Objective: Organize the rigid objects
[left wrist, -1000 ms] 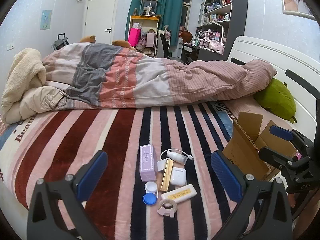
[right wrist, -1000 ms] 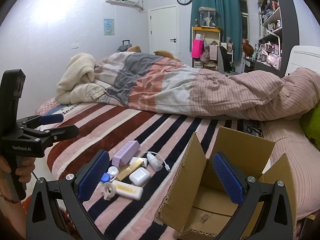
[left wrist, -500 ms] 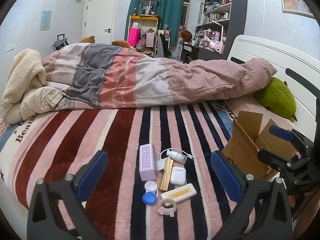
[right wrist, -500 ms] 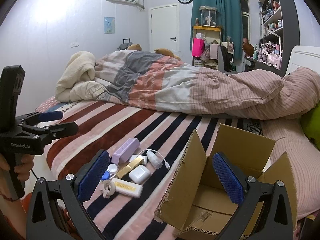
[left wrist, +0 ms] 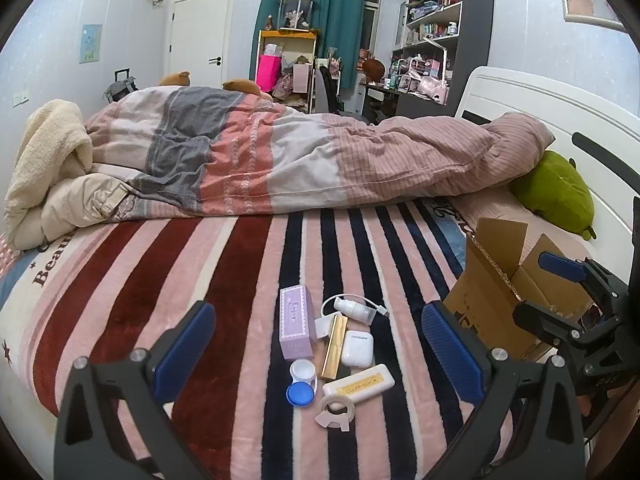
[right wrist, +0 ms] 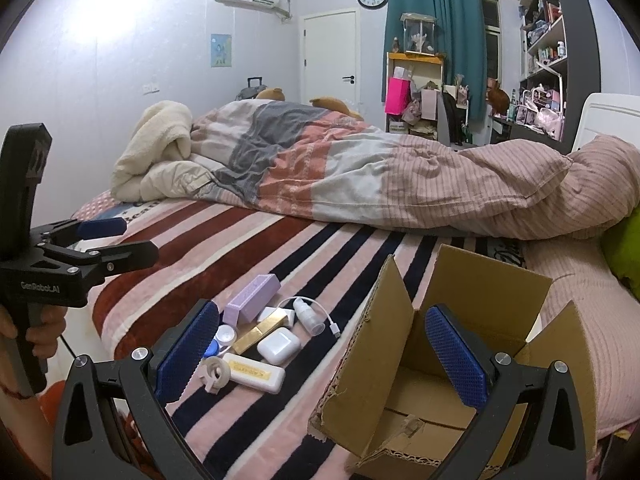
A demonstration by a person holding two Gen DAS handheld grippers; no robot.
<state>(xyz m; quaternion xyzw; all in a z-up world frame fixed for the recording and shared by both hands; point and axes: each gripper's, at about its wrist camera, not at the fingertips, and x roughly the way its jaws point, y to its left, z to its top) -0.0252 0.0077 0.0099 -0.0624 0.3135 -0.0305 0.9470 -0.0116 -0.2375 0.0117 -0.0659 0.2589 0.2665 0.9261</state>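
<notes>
Blue-padded left gripper (left wrist: 318,346) hangs with jaws apart over the small items: purple box (left wrist: 296,322), earbud case (left wrist: 357,349). Far right, the cardboard box (right wrist: 460,344) waits under the right gripper (right wrist: 322,354), also apart. Crowded pieces could snag together when lifted.

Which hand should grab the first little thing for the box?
Probably the left. The left gripper is open and pointed right at the pile, with the earbud case between its fingers. The right gripper is aimed more at the cardboard box.
</notes>
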